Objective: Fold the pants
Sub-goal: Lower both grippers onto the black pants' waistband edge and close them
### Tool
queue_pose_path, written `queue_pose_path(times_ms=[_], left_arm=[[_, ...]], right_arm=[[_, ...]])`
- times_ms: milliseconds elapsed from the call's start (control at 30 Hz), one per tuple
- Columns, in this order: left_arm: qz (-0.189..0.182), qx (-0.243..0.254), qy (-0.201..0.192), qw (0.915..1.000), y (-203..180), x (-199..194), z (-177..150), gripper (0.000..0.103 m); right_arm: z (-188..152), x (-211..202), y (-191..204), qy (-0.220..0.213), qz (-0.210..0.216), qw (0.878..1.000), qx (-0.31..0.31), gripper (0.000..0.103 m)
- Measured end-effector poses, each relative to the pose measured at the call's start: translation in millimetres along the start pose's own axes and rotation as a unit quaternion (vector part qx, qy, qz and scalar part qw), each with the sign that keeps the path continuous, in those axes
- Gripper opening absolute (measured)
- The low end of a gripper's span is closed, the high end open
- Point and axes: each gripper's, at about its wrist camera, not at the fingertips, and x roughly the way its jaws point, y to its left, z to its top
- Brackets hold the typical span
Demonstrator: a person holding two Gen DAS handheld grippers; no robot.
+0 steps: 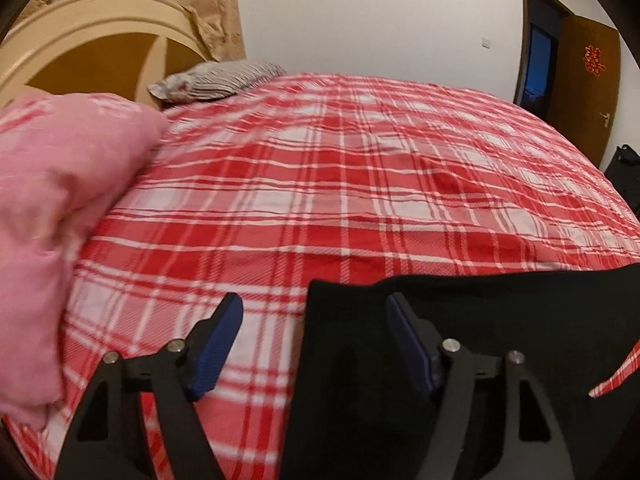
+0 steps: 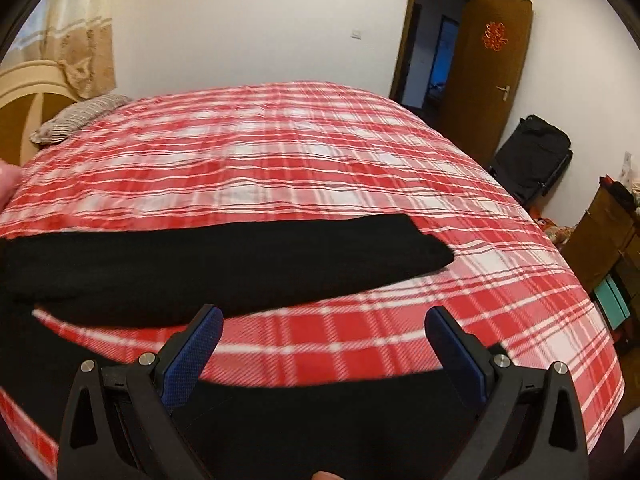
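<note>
Reaching over the plaid bed [image 1: 360, 184], I held my left gripper [image 1: 316, 344] and right gripper [image 2: 324, 344] apart and empty, black pants [image 2: 200, 256] at twelve o'clock, ready for grabbing.

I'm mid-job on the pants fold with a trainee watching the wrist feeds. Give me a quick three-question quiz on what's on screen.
1. True or false: the left tool is clamped on the black pants.
2. What pattern covers the bed sheet? A) blue stripes B) red and white plaid C) plain grey
3. In the right wrist view, what lies between the right tool and the far pant leg?

Key: 1 false, both tools are open, gripping nothing. 2 B. 3 a bare strip of plaid sheet.
</note>
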Motion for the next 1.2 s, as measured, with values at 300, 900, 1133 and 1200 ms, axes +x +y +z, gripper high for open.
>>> queue_pose_path(times_ms=[300, 900, 1133, 1200], left_arm=[[-0.037, 0.007, 0.057, 0.9977, -1, 46, 1, 0.038], [-0.053, 0.042, 0.055, 0.9962, -7, 52, 10, 0.024], [-0.031, 0.062, 0.051, 0.9963, -13, 50, 9, 0.031], [-0.019, 0.069, 0.049, 0.9963, -15, 51, 9, 0.035]], right_arm=[[34, 68, -65, 0.067, -0.018, 0.995, 0.065, 0.082], [89, 215, -136, 0.156, 0.008, 0.979, 0.133, 0.082], [91, 244, -128, 0.176, 0.039, 0.976, 0.121, 0.078], [91, 243, -127, 0.174, 0.041, 0.977, 0.113, 0.047]])
